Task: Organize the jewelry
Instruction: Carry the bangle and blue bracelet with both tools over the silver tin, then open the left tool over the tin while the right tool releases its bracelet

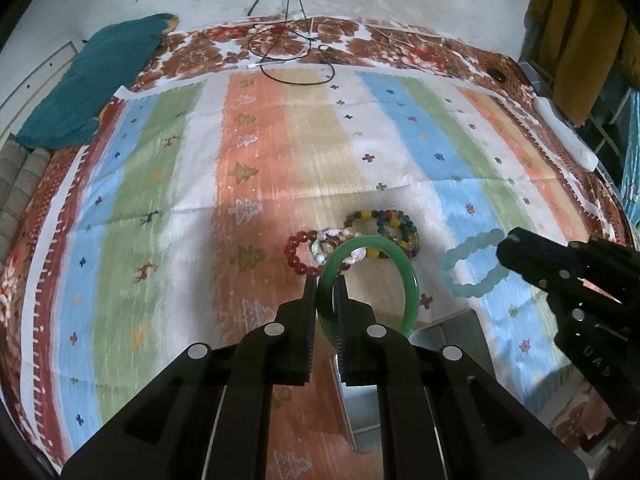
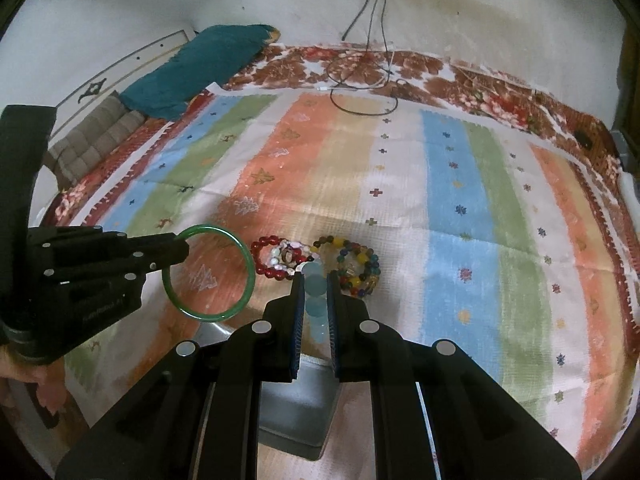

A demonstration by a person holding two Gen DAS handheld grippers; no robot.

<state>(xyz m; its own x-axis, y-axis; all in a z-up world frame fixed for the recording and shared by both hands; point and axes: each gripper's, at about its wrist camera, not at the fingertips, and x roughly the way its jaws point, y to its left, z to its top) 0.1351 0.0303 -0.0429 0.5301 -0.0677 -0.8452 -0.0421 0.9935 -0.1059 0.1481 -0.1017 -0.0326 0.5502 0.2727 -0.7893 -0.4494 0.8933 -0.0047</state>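
My left gripper [image 1: 325, 282] is shut on a green jade bangle [image 1: 400, 264] and holds it above the striped cloth; the bangle also shows in the right wrist view [image 2: 248, 270]. My right gripper [image 2: 314, 280] is shut on a pale blue bead bracelet [image 2: 316, 300], which also shows in the left wrist view [image 1: 468, 250]. A red bead bracelet [image 1: 294, 254], a pearl-like bracelet [image 1: 332, 240] and a multicoloured bead bracelet [image 1: 394, 222] lie together on the cloth just beyond both grippers. A grey metal box [image 2: 296, 412] sits below the grippers.
The striped cloth [image 1: 280, 152] covers a bed with a floral sheet. A teal cloth [image 1: 100, 80] lies at the far left. Black cables [image 1: 288, 52] lie at the far edge. A white object [image 1: 568, 136] lies at the right edge.
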